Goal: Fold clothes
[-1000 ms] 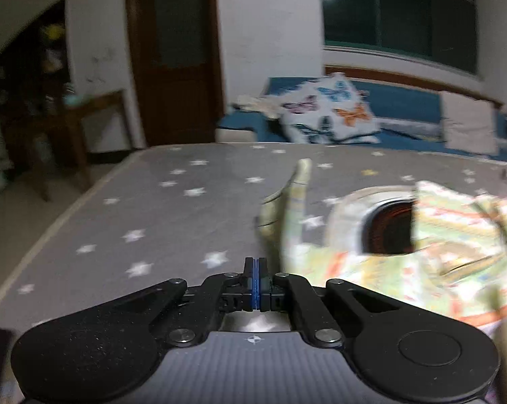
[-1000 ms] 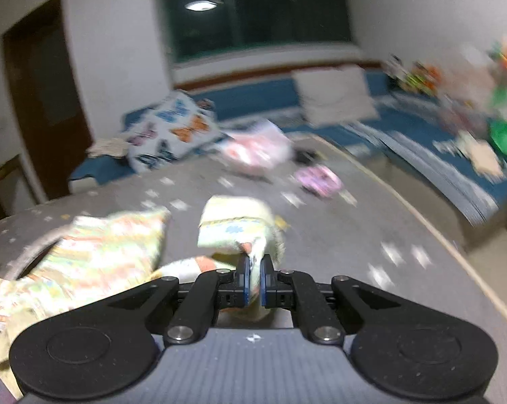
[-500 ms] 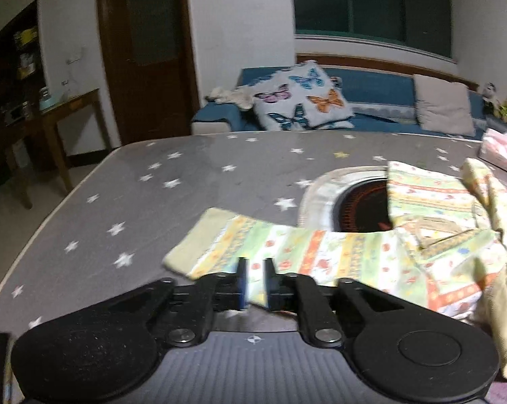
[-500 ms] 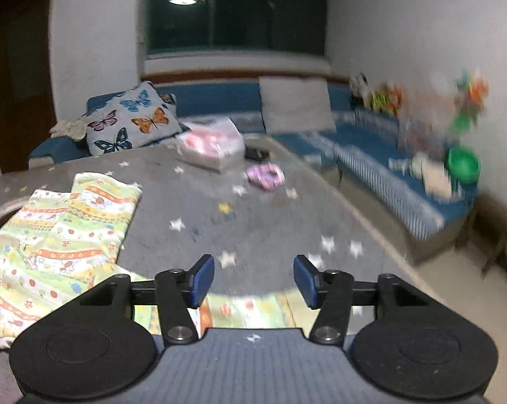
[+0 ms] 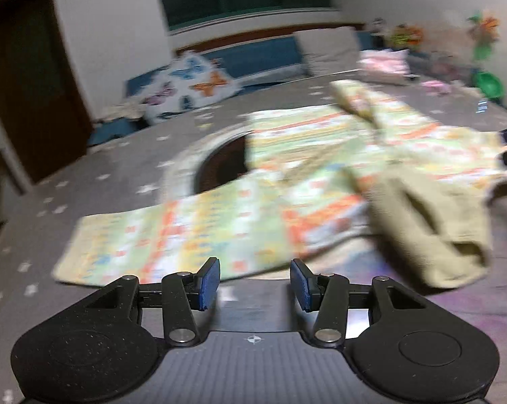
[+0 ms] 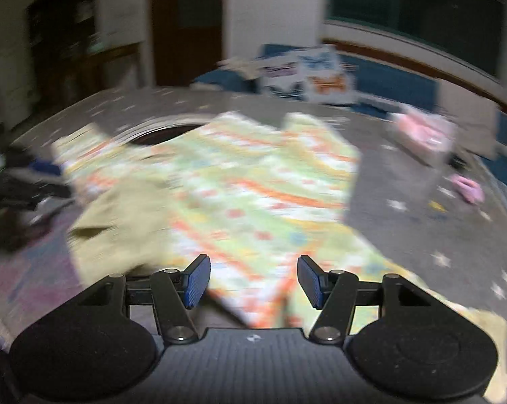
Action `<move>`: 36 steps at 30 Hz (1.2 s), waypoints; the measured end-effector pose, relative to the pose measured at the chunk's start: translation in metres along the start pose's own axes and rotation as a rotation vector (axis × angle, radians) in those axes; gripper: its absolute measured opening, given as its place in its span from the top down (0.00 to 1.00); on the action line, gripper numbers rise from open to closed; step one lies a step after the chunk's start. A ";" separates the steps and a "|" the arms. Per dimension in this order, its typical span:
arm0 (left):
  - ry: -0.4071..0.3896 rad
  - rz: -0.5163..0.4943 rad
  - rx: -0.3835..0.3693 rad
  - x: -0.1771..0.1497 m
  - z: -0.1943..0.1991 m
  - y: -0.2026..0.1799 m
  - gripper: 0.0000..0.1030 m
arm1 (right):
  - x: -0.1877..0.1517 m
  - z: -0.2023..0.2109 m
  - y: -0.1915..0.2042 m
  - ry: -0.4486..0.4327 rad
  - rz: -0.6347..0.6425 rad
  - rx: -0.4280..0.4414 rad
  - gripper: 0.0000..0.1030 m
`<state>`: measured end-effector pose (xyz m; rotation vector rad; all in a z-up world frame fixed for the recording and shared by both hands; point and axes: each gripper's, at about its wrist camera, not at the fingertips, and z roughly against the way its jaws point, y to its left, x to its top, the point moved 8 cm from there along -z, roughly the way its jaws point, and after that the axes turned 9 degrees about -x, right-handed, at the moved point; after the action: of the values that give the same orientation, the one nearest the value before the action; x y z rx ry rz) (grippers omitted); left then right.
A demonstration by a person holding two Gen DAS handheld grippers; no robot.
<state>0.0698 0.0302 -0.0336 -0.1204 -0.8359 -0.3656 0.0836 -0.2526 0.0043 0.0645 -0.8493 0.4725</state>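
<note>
A patterned green, yellow and orange garment (image 5: 253, 202) lies spread on the grey star-print table (image 5: 85, 175), one sleeve stretched toward the left. Its plain yellowish inner side (image 5: 428, 229) is turned up at the right. My left gripper (image 5: 253, 282) is open and empty, just in front of the sleeve's near edge. In the right wrist view the same garment (image 6: 253, 202) fills the middle, and my right gripper (image 6: 253, 282) is open and empty over its near edge. Both views are motion-blurred.
A round dark opening (image 5: 220, 165) in the table lies partly under the garment. A pink packet (image 6: 425, 134) and a small pink item (image 6: 469, 188) sit at the table's far right. A blue sofa with a butterfly pillow (image 5: 193, 84) stands behind.
Both grippers have let go of the garment and opened; the garment now lies spread on the table. Both grippers have swung their views toward the garment's middle.
</note>
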 end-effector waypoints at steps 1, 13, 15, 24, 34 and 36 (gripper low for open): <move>-0.006 0.001 -0.037 0.002 0.002 -0.008 0.52 | 0.000 -0.001 0.008 -0.001 0.029 0.005 0.43; 0.073 0.100 -0.275 0.013 -0.018 -0.062 0.65 | 0.018 -0.016 0.024 -0.027 0.049 0.021 0.43; 0.084 0.104 -0.298 0.012 -0.022 -0.067 0.86 | 0.020 -0.017 0.024 -0.033 0.051 0.022 0.43; 0.028 0.169 -0.440 0.048 0.040 -0.063 0.94 | 0.037 -0.015 0.026 -0.071 0.064 0.030 0.43; 0.143 0.008 -0.413 0.036 0.039 -0.062 0.66 | 0.019 -0.041 0.048 0.018 0.092 0.108 0.43; 0.119 -0.006 -0.391 0.042 0.042 -0.053 0.65 | 0.013 -0.042 0.050 0.040 0.100 0.120 0.43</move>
<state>0.0473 -0.0198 0.0234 -0.4552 -0.6394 -0.5336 0.0993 -0.1933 -0.0202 0.1227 -0.7868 0.6162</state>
